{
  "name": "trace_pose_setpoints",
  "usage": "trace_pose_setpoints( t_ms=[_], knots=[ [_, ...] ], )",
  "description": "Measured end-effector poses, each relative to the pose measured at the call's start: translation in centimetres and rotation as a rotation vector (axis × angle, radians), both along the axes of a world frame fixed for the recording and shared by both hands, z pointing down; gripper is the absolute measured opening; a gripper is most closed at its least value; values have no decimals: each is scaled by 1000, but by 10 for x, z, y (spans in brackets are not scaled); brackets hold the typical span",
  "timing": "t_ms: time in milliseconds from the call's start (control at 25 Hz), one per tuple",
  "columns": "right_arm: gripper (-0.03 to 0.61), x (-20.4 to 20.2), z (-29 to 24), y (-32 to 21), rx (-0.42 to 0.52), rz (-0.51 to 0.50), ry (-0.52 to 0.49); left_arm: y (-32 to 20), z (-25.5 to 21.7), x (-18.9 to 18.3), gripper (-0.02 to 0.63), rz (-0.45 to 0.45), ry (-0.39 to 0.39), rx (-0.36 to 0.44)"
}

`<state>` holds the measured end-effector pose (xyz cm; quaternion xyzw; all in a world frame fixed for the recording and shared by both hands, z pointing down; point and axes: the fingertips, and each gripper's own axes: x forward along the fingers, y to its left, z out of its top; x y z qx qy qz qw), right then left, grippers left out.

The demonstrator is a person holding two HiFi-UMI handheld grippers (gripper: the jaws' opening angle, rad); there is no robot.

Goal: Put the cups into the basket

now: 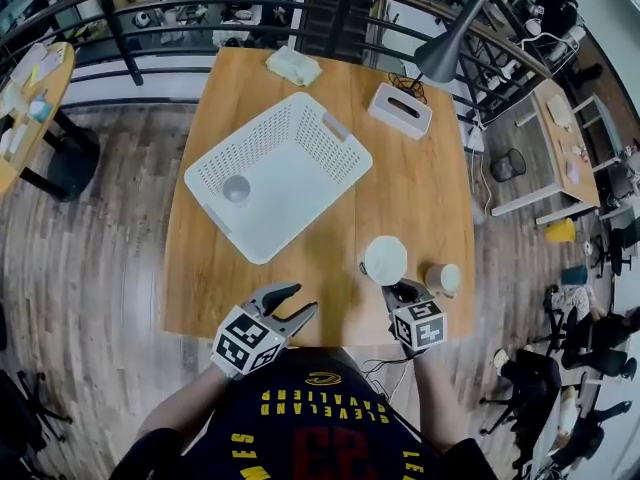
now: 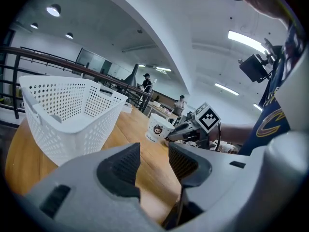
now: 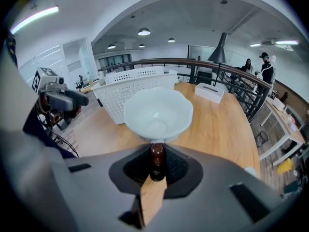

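A white cup (image 1: 385, 260) with a dark brown handle stands on the wooden table near its front right. My right gripper (image 1: 402, 294) is shut on that handle; in the right gripper view the handle (image 3: 156, 154) sits pinched between the pads, with the cup's bowl (image 3: 158, 115) just ahead. A second pale cup (image 1: 443, 279) lies to its right. The white perforated basket (image 1: 300, 168) sits mid-table with a small grey cup (image 1: 236, 189) inside. My left gripper (image 1: 297, 306) hovers open and empty at the table's front edge. From the left gripper view (image 2: 153, 161), the basket (image 2: 67, 110) is on the left and the held cup (image 2: 158, 128) ahead.
A white tissue box (image 1: 400, 110) and a crumpled cloth (image 1: 293, 65) lie at the table's far side. A grey lamp shade (image 1: 450, 48) hangs over the far right corner. A black railing (image 1: 150, 8) runs behind the table.
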<state>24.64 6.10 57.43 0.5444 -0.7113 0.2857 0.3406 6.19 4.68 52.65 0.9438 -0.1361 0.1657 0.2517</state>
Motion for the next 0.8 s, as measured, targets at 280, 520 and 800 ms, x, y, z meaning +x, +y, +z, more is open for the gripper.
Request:
trace_pose_setpoints(
  t_ms=[280, 520, 800],
  knots=[
    [46, -19, -22, -6, 26, 20, 25, 0, 9, -30, 181, 21, -8, -14],
    [46, -31, -40, -13, 48, -12, 34, -3, 5, -44, 180, 0, -8, 0],
    [46, -37, -61, -31, 102, -128, 11, -3, -4, -39, 180, -76, -24, 32]
  ],
)
